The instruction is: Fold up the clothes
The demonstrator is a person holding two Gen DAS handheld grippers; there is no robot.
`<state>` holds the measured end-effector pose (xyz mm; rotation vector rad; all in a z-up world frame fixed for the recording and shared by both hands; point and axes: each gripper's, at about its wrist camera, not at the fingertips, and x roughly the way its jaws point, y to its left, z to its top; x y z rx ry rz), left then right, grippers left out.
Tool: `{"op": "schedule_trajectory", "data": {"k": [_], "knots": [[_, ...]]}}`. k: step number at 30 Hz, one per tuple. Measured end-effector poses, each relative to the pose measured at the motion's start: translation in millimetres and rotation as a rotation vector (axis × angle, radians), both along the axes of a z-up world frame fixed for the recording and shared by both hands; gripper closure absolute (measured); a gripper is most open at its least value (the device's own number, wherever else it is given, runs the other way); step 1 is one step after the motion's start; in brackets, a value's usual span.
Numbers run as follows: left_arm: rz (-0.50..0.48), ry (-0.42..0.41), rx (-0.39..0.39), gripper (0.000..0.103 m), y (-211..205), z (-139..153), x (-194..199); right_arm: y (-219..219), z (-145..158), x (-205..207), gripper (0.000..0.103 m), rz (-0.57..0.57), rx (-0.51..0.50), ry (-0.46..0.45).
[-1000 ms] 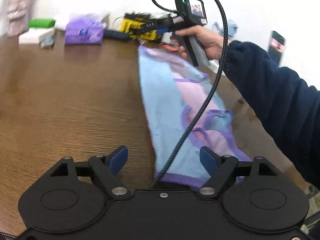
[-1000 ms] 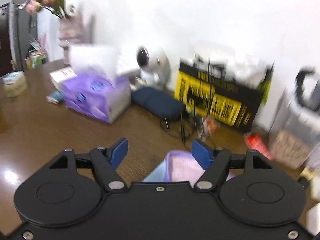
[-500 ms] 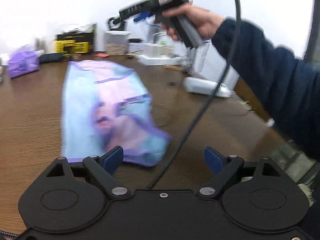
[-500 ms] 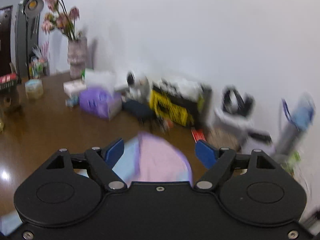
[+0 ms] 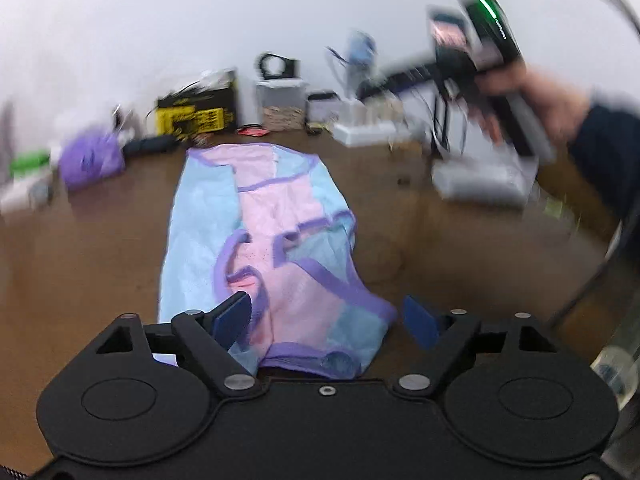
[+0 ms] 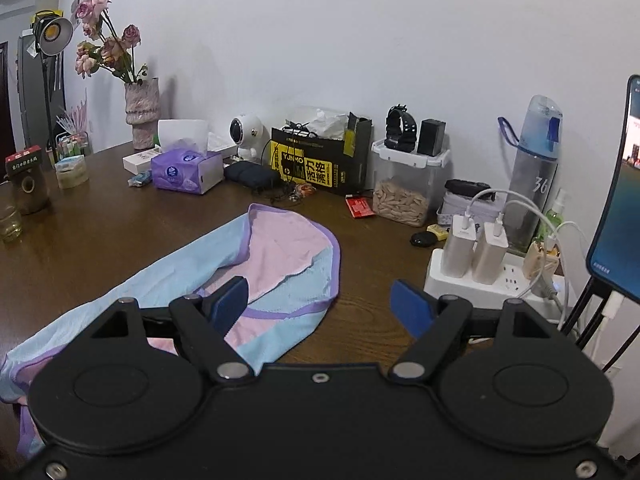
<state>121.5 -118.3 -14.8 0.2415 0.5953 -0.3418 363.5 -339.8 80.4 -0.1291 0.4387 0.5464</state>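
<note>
A light blue and pink garment (image 5: 260,216) with purple trim lies lengthwise on the brown wooden table (image 5: 80,248). My left gripper (image 5: 326,316) hovers over its near end, its jaws closing, with cloth below them and neither pad pressing on it. In the right wrist view the garment (image 6: 280,252) spreads to the left. My right gripper (image 6: 320,302) stands open over the rounded far end, with nothing held. A hand holds that right gripper (image 5: 460,72), blurred, in the upper right of the left wrist view.
Along the wall stand a vase of flowers (image 6: 142,114), a purple tissue box (image 6: 186,170), a yellow-black bag (image 6: 316,160) and a clear container (image 6: 406,188). At the right are a power strip (image 6: 492,276) with chargers, a water bottle (image 6: 536,168) and a phone (image 6: 620,200).
The left view has swung so the garment lies straight ahead with its near end between the fingers. The right gripper has drawn back and rightward from the garment's far end.
</note>
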Motion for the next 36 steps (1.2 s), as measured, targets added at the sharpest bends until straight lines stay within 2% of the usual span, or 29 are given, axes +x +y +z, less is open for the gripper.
{"op": "schedule_trajectory", "data": {"k": [2, 7, 10, 14, 17, 18, 23, 25, 26, 30, 36], "knots": [[-0.021, 0.003, 0.061, 0.022, -14.1, -9.5, 1.2, 7.0, -6.6, 4.4, 0.02, 0.009, -0.012, 0.012], [0.002, 0.006, 0.114, 0.026, -24.5, -20.9, 12.5, 32.0, -32.7, 16.8, 0.02, 0.04, -0.059, 0.042], [0.001, 0.018, 0.106, 0.035, -25.3, -22.1, 19.4, 44.8, -49.0, 33.2, 0.02, 0.001, -0.089, 0.043], [-0.009, 0.056, 0.061, 0.055, -20.6, -19.3, 26.7, 57.7, -65.2, 60.2, 0.021, -0.033, -0.092, 0.088], [-0.011, 0.086, 0.02, 0.082, -16.6, -17.8, 29.4, 68.4, -75.7, 81.6, 0.033, -0.054, -0.126, 0.129], [-0.011, 0.09, 0.012, 0.085, -16.1, -17.7, 29.6, 72.0, -80.5, 89.8, 0.044, -0.069, -0.142, 0.148], [-0.027, 0.078, -0.028, 0.095, -12.8, -18.2, 26.1, 75.6, -87.3, 100.1, 0.068, -0.068, -0.107, 0.168], [-0.025, 0.077, -0.06, 0.097, -9.6, -16.1, 25.6, 79.6, -87.2, 99.0, 0.094, -0.065, -0.12, 0.166], [-0.022, 0.077, -0.081, 0.099, -6.9, -14.6, 25.5, 80.2, -86.4, 99.6, 0.097, -0.073, -0.119, 0.176], [0.004, 0.07, -0.181, 0.099, 10.1, -6.3, 23.2, 77.2, -71.8, 100.3, 0.097, -0.109, -0.059, 0.188], [0.068, 0.027, -0.318, 0.1, 47.3, 11.4, 7.0, 103.2, -37.6, 100.4, 0.097, -0.106, -0.054, 0.135]]}}
